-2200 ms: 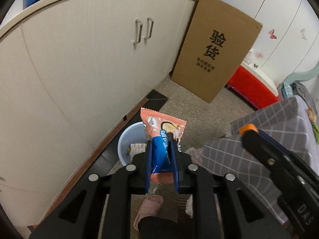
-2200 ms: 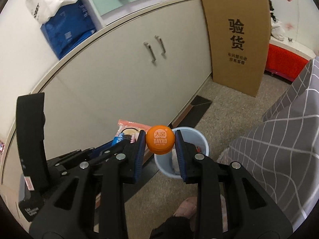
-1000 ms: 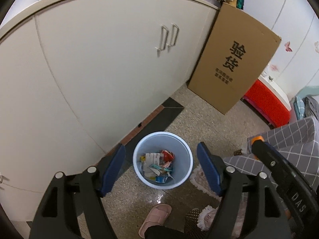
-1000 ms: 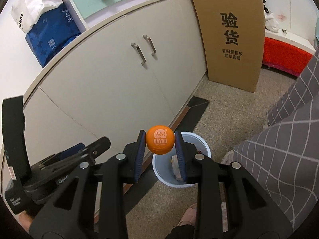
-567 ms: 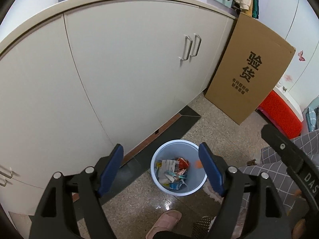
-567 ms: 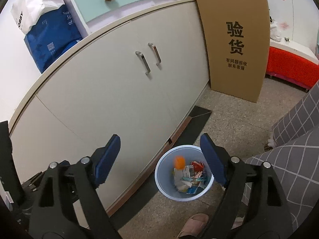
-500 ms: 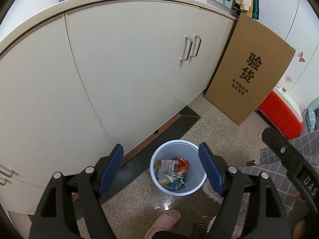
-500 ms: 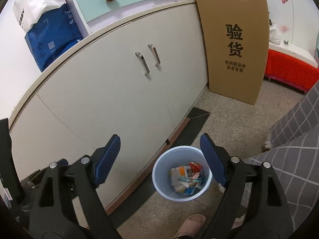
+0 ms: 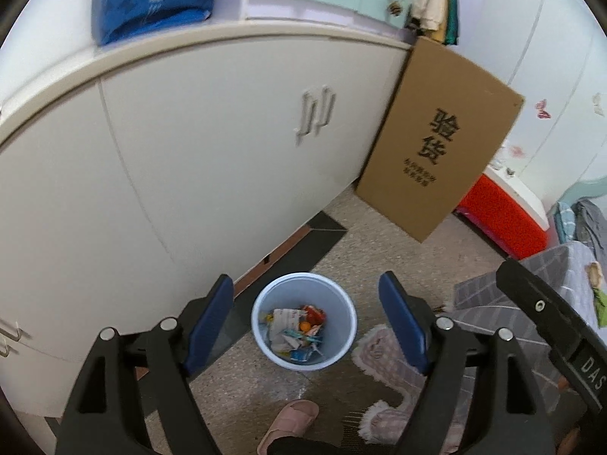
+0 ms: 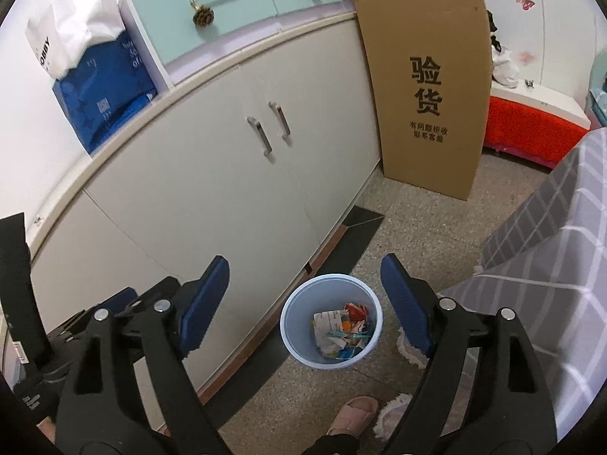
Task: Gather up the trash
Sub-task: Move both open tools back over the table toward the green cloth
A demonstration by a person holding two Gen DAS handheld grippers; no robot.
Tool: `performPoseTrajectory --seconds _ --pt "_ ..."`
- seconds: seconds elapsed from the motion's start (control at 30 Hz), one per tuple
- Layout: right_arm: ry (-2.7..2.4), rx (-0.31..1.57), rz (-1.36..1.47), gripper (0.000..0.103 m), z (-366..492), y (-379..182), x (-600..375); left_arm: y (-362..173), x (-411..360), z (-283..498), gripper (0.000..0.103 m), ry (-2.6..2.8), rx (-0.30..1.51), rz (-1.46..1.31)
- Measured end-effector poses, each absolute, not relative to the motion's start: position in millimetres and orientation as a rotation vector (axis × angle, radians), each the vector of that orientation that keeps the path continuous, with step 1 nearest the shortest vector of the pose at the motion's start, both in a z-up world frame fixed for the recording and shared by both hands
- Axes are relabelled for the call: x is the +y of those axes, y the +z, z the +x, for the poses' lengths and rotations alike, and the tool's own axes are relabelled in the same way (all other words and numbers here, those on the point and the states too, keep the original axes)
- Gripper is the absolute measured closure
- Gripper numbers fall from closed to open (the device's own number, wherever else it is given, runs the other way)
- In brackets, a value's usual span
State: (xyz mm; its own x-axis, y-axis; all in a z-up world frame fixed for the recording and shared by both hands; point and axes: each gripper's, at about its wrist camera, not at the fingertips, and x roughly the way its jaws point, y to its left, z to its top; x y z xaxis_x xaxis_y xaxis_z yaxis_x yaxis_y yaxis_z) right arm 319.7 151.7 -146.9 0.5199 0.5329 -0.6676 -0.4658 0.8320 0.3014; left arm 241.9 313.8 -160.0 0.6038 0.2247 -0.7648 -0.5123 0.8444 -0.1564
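Cream cabinet [image 9: 189, 159] backs one pale blue bin [image 9: 303, 320], upright on the floor, mouth up, holding crumpled wrappers [image 9: 294, 328] and one orange ball [image 9: 303, 327]. Left gripper [image 9: 307, 322] and right gripper [image 10: 305, 299] hover above, both spread wide, empty.

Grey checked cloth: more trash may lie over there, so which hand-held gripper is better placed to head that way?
Probably the right hand-held gripper: open, empty, with the cloth beside it. The left is also open and empty, but sits cabinet-side.
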Motion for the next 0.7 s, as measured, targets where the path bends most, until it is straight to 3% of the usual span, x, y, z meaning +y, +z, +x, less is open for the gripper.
performPoseTrajectory --seconds 0.3,0.7 --pt "0.522 0.73 0.069 0.021 301.1 -93.4 68.2 -115.3 222.6 266.1 0.024 0.237 0.809 -0.396" --pt "0.206 0.661 0.178 0.016 304.9 -71.4 -139.6 -92.4 8.7 340.4 0.02 -0.023 0.833 -0.041"
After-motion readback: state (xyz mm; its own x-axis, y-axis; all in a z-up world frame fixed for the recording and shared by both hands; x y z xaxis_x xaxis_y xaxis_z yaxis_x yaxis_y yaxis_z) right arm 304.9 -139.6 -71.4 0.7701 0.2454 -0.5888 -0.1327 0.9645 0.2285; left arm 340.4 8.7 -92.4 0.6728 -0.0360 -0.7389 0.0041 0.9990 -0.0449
